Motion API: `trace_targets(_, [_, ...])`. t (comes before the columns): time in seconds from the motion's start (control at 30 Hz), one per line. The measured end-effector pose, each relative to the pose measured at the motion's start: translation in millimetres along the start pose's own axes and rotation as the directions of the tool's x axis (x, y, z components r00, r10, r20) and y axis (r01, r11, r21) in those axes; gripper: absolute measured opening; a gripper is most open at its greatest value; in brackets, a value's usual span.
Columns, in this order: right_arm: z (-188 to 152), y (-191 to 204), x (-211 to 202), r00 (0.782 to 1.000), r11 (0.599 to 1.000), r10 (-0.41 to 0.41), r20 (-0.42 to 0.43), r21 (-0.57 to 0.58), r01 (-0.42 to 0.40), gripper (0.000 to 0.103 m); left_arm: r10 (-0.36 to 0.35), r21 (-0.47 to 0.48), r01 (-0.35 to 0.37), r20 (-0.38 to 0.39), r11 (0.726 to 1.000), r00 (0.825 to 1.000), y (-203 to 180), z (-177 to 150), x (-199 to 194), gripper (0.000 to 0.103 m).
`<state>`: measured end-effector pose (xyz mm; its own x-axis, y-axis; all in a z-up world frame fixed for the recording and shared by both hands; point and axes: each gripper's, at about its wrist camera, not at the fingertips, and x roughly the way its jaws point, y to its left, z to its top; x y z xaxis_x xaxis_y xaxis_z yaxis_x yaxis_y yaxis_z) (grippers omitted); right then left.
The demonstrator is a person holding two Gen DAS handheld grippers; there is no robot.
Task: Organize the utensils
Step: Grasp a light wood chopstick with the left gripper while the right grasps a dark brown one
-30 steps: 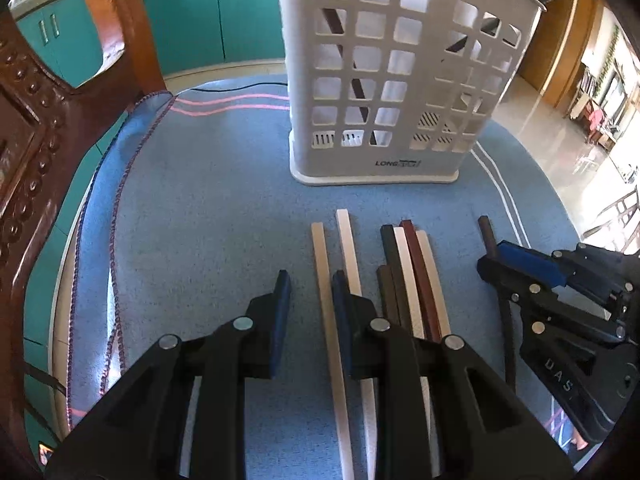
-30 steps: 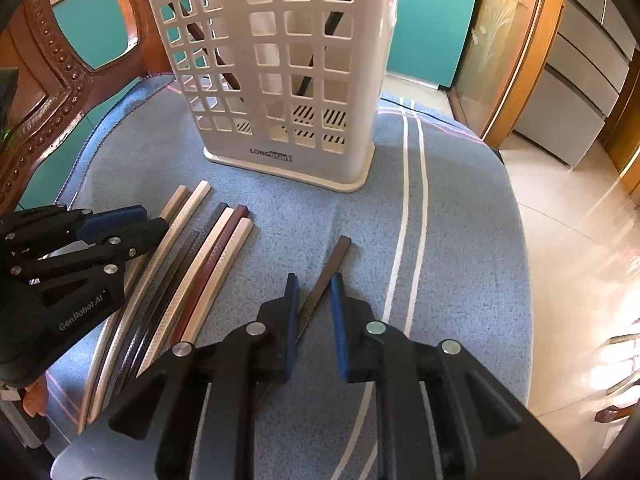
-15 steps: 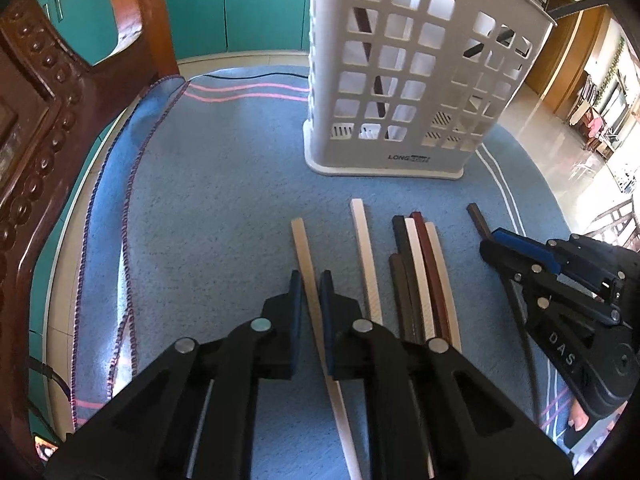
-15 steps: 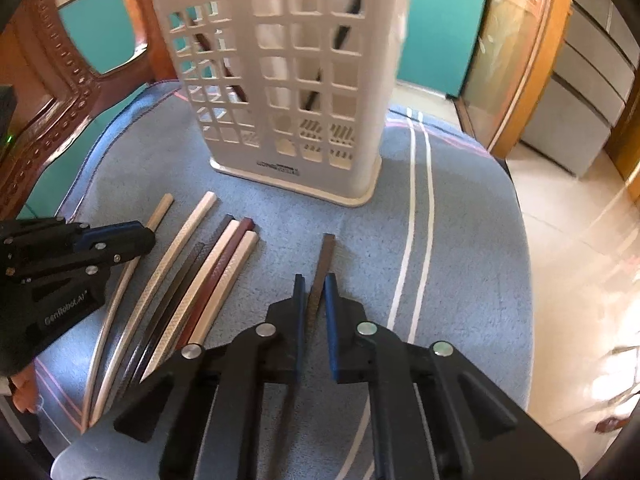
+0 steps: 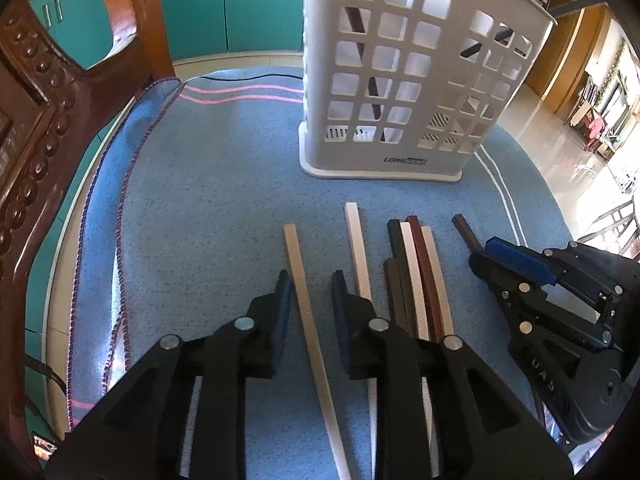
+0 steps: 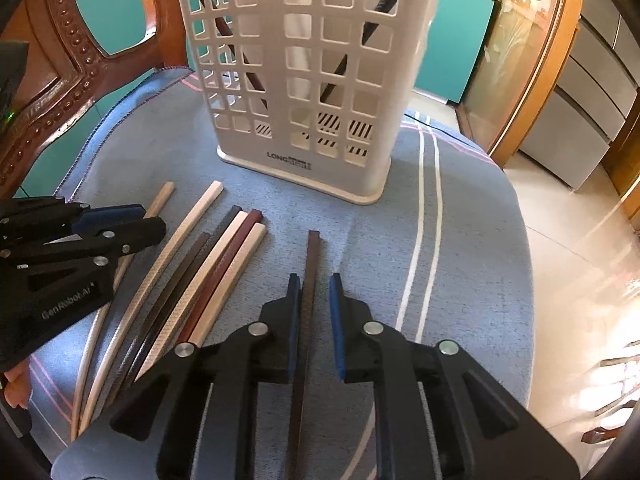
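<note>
Both pairs of fingers are parting. On the left gripper [image 5: 308, 280] the blue pads stand either side of a beige chopstick [image 5: 298, 264] without pressing it; the stick lies flat on the cloth between them. On the right gripper [image 6: 315, 284] the gap is narrower: a dark brown chopstick [image 6: 311, 256] runs between the pads, close against the left one and clear of the right.

More chopsticks lie side by side between the two grippers, pale, black and maroon, a loose bundle [image 6: 224, 256] pointing toward a white lattice basket [image 6: 304, 80]. Through its square holes several dark sticks show, already standing inside, leaning.

Everything rests on a blue-grey cloth [image 5: 200, 208] with pink stripes near its far edge and two white stripes [image 6: 428, 216] along its right side. A carved reddish-brown wooden chair back [image 5: 36, 92] rises at the left. Teal cabinets [image 5: 240, 4] line the wall beyond, and glossy pale floor tiles [image 6: 580, 256] catch sunlight to the right.
</note>
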<state>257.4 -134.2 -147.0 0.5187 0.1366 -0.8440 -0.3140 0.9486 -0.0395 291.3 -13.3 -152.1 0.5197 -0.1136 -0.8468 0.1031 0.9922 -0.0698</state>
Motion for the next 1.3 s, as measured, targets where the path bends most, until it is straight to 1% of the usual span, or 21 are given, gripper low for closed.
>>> trace_targets(0.13, [-0.1,1.4,-0.5,1.000,1.000,-0.006,-0.003,0.001,0.006,0.016,0.024,0.025,-0.024,0.006,0.999,1.000,-7.2,0.4,0.2,0.026])
trace_targets(0.37, [-0.1,8.0,-0.1,1.000,1.000,-0.028,-0.008,-0.006,0.028,0.017,0.036,0.035,-0.037,0.011,0.999,0.999,-11.8,0.7,-0.6,0.027])
trace_targets(0.53, [-3.0,12.4,-0.5,0.999,0.999,-0.038,-0.005,-0.015,0.038,0.018,0.049,0.036,-0.049,0.013,0.998,0.999,-12.7,0.6,-0.6,0.033])
trace_targets(0.8, [-3.5,13.1,-1.0,0.999,0.999,-0.034,-0.007,-0.008,0.034,0.018,0.048,0.037,-0.048,0.015,0.998,0.999,-11.2,0.4,0.1,0.033])
trace_targets(1.03, [-2.0,7.3,-2.0,0.999,0.999,-0.033,-0.011,0.008,0.033,0.022,0.049,0.039,-0.049,0.016,0.998,0.999,-10.9,0.4,0.0,0.033])
trace_targets(1.3, [-1.3,-4.0,-3.9,1.000,0.999,0.002,-0.021,0.047,-0.001,0.022,0.047,0.041,-0.047,0.015,0.998,0.999,-11.0,0.1,-0.2,0.033])
